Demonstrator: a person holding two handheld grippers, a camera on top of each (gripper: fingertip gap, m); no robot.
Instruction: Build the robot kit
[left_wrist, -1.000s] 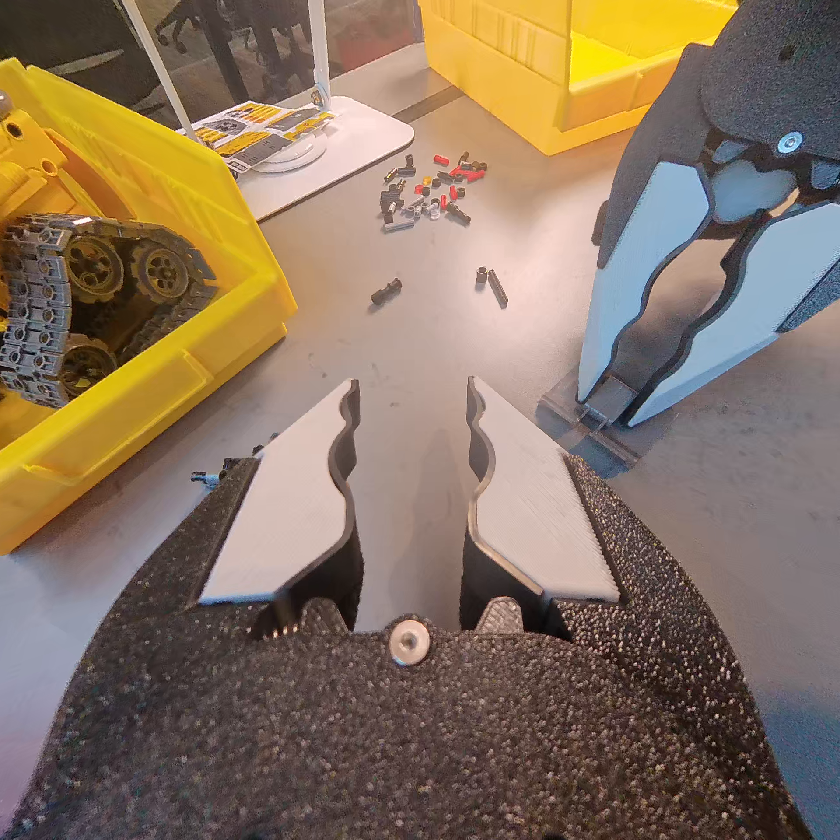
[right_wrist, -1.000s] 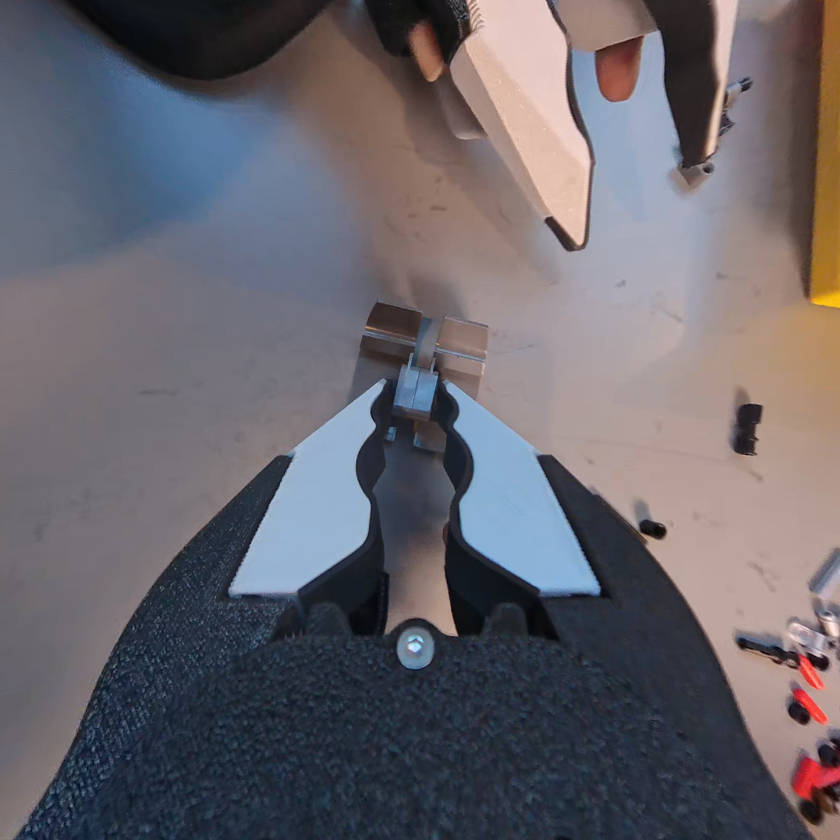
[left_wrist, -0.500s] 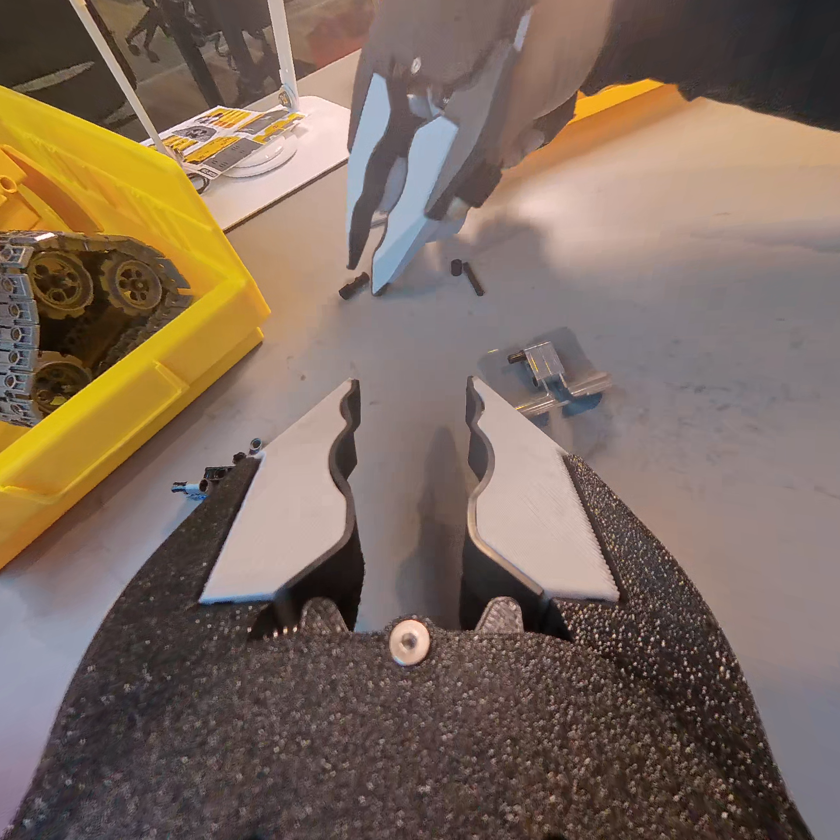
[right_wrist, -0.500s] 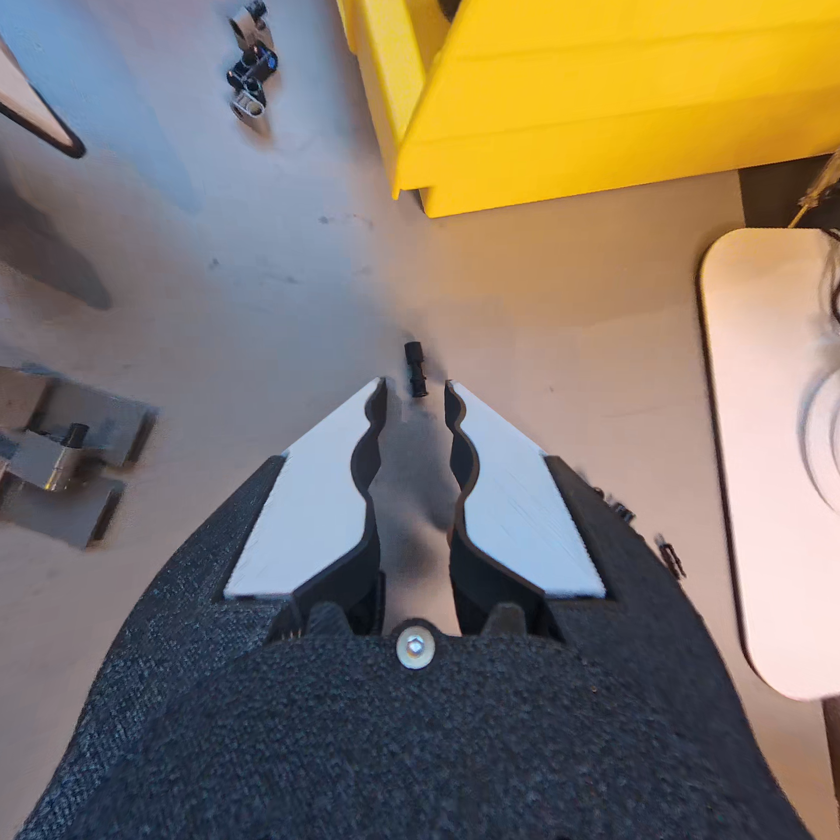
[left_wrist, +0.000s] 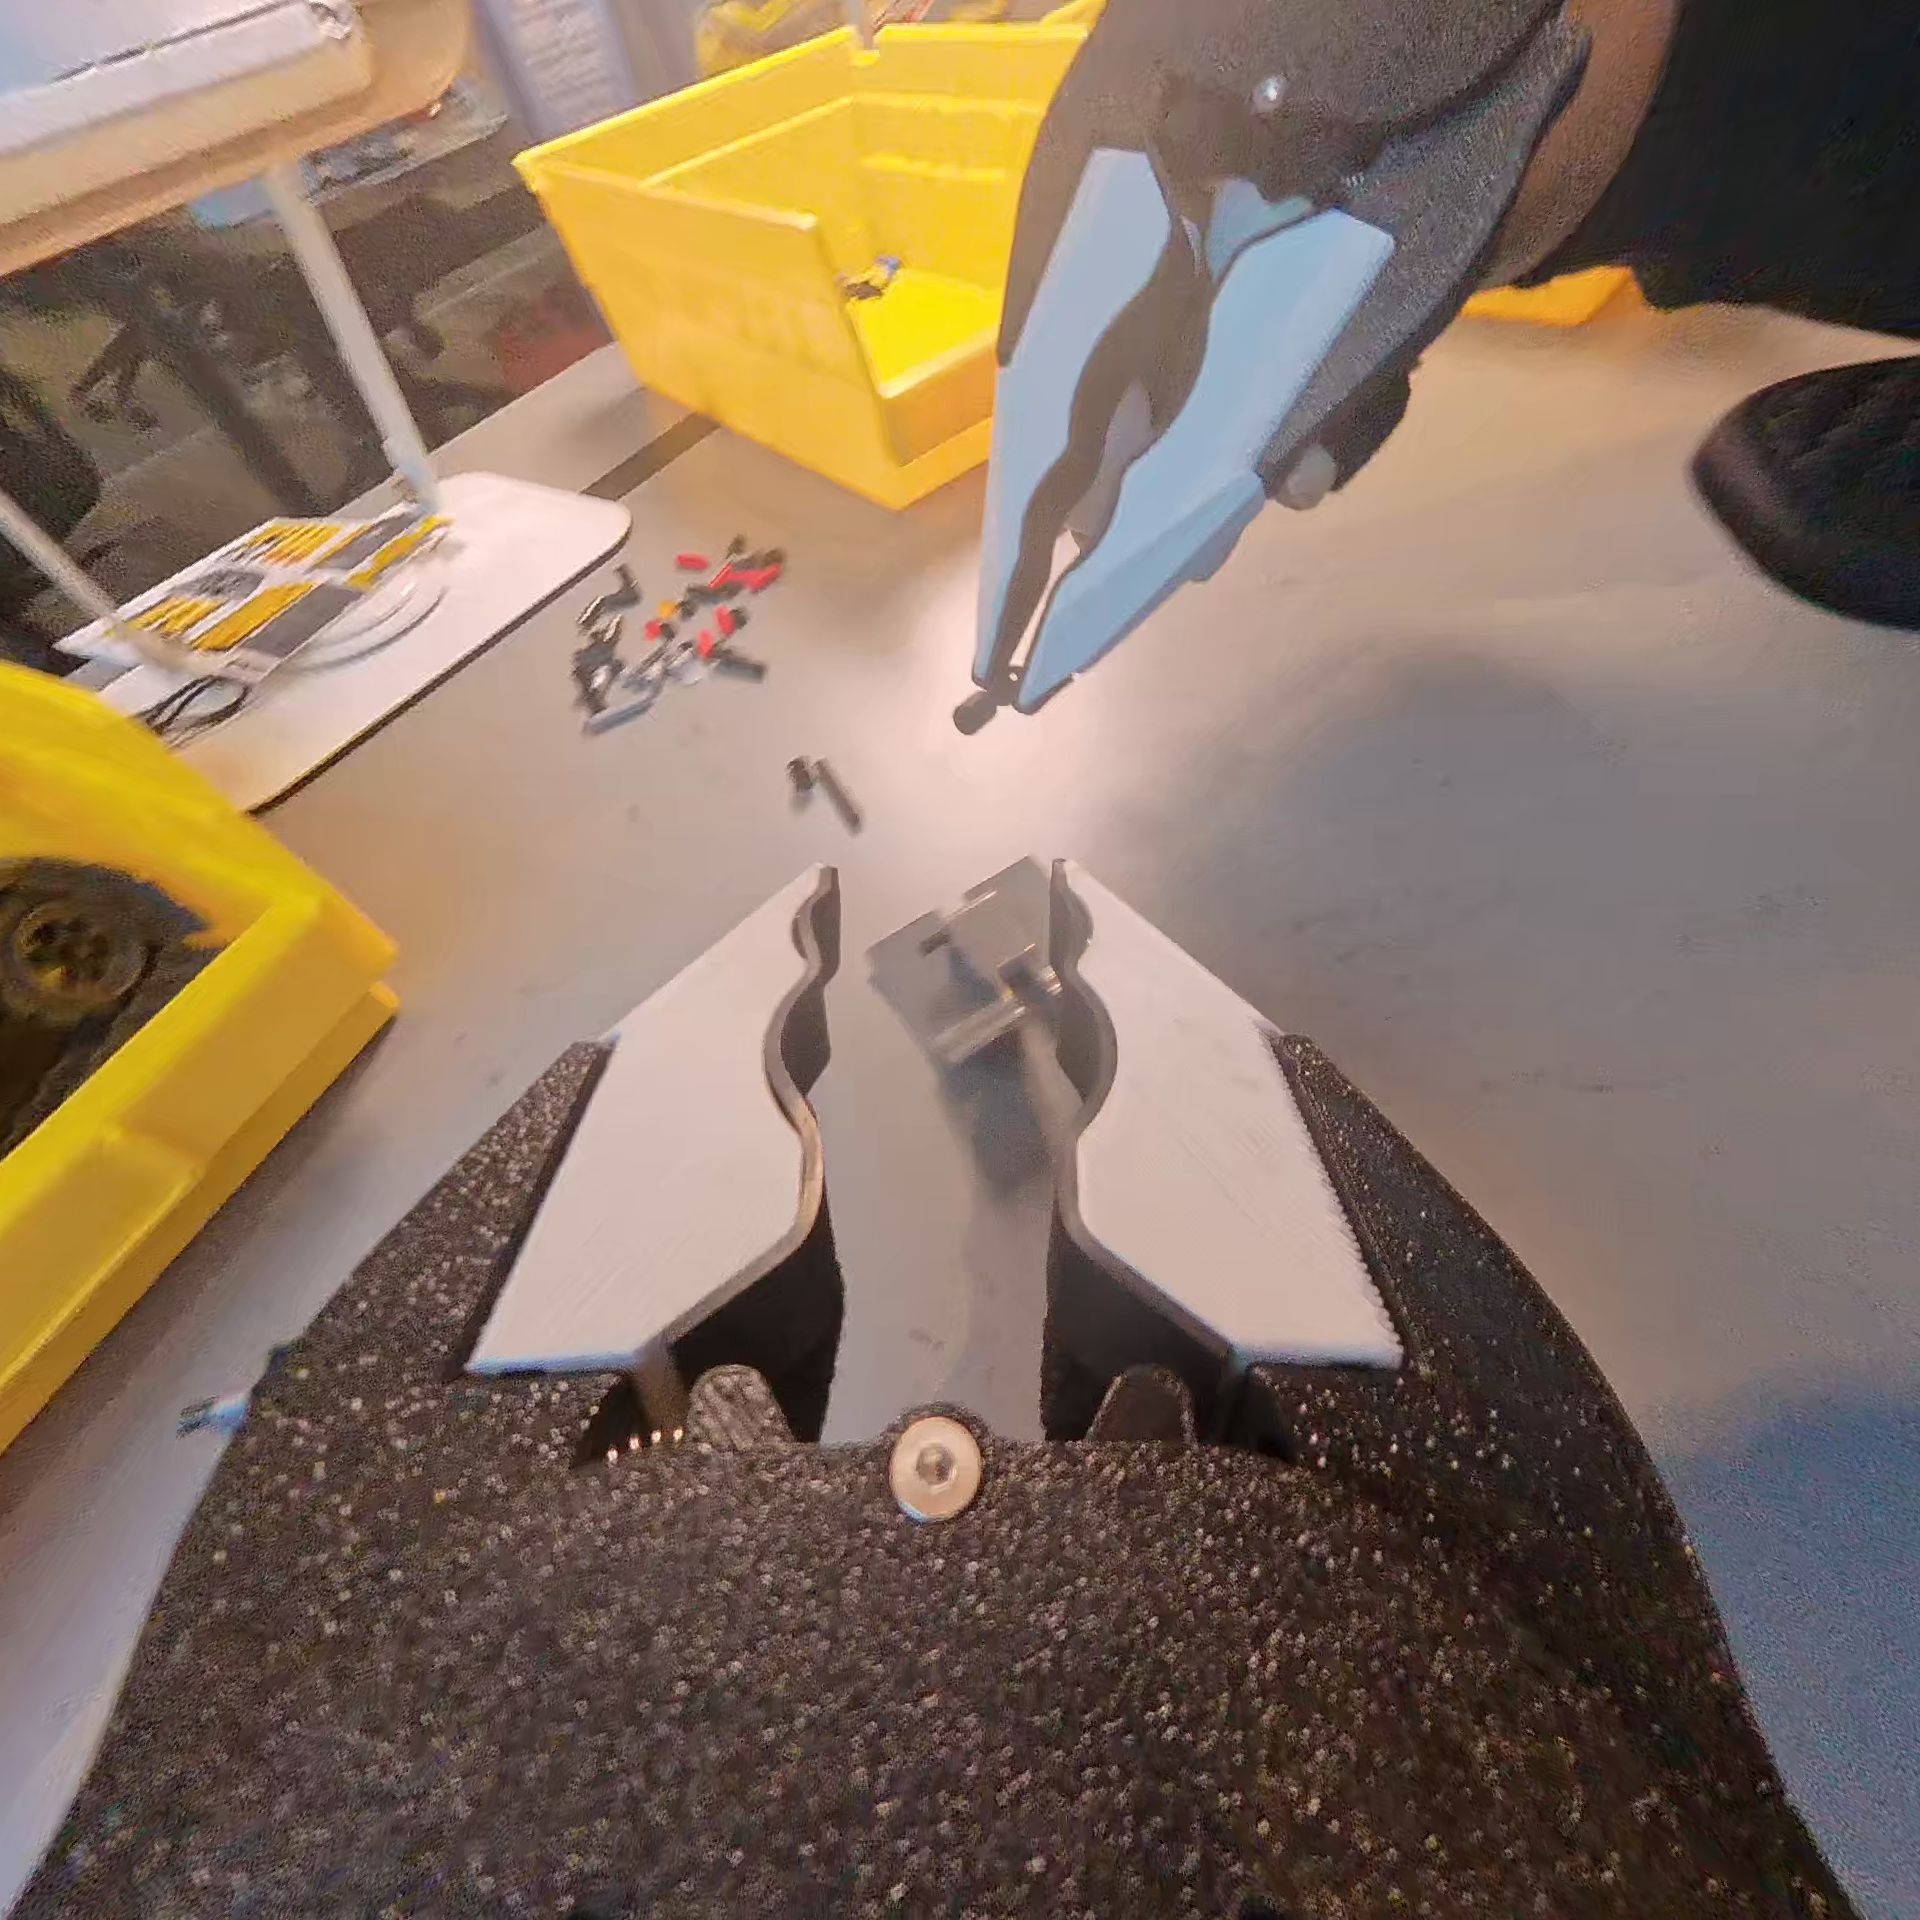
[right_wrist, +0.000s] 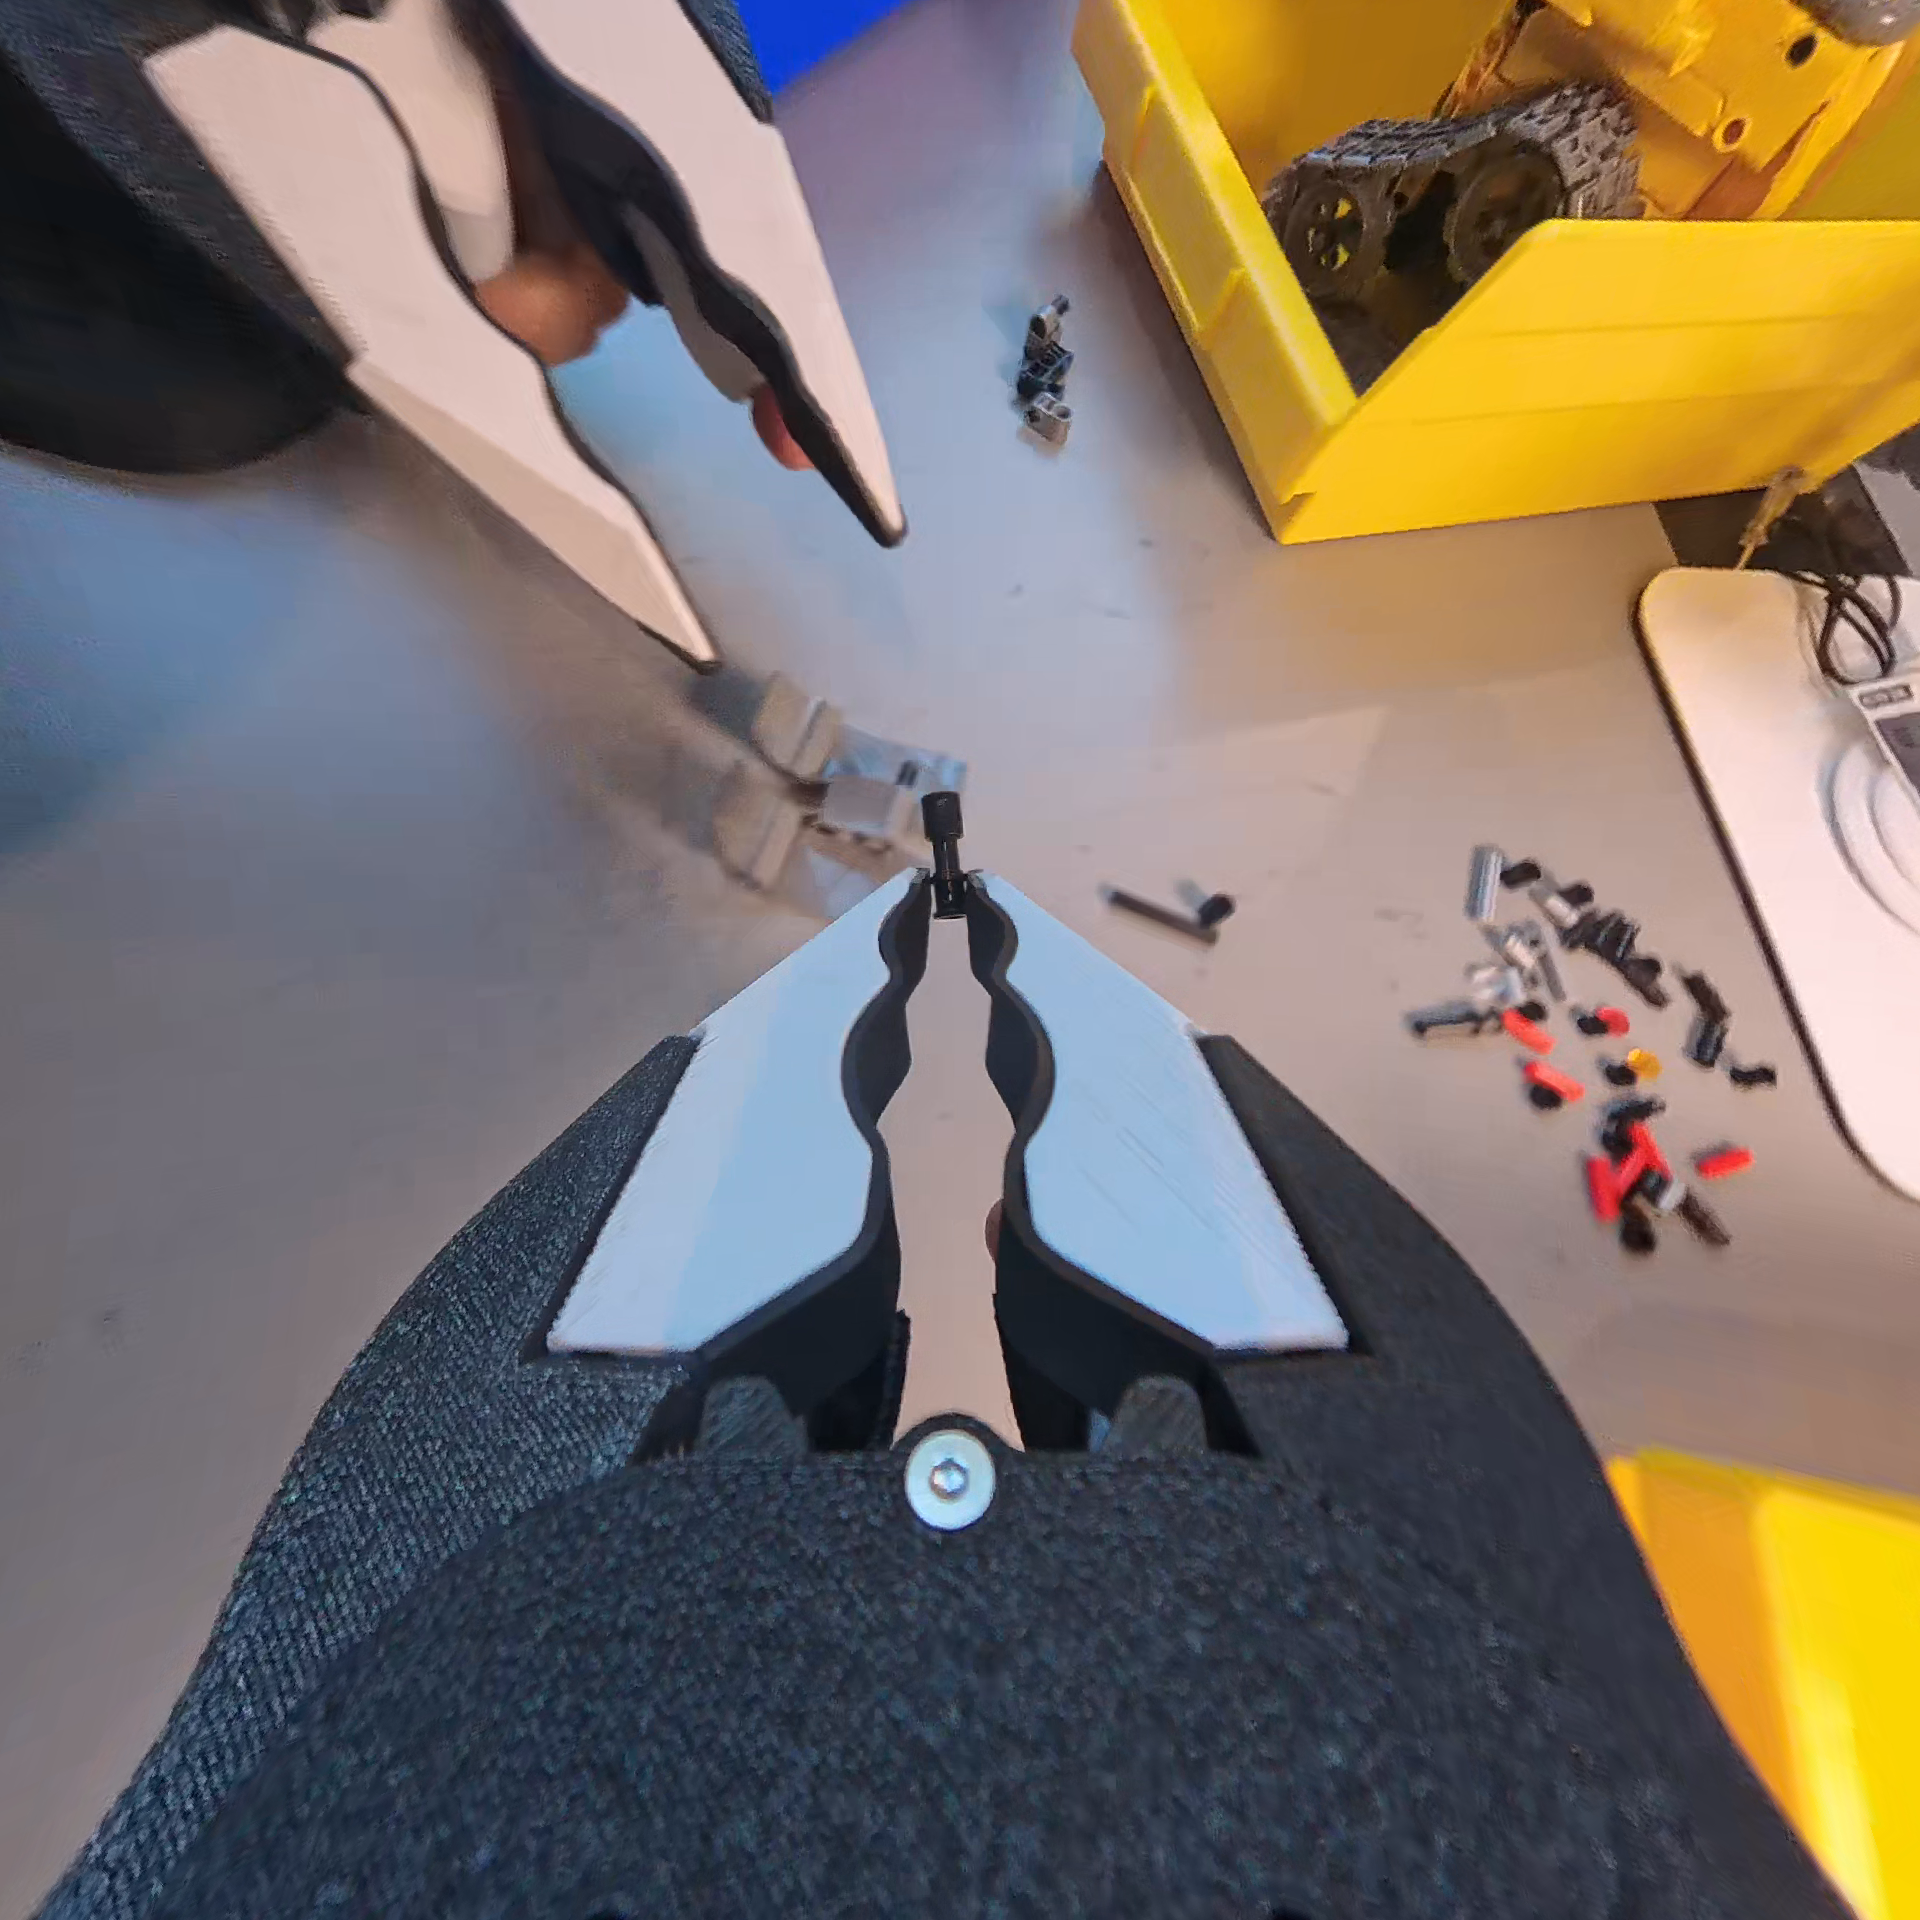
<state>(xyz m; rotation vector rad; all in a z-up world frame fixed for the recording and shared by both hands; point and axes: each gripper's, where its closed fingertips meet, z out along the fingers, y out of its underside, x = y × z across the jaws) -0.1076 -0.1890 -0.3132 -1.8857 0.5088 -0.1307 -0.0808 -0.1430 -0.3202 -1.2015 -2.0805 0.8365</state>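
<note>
The right tool (right_wrist: 943, 883) pinches a small black plastic connector pin (right_wrist: 941, 844) by one end above the grey worktop (right_wrist: 1195, 665), so it could twist free, while the left tool (left_wrist: 940, 883) gapes wide over a grey metal clamp fixture (left_wrist: 971, 971).

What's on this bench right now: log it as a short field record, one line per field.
right gripper: jaws shut on a small black pin, held above the table
left gripper: jaws open, over the grey metal fixture
loose parts: black, red and grey pieces scattered on the table
yellow bin: holds a tracked vehicle model
</note>
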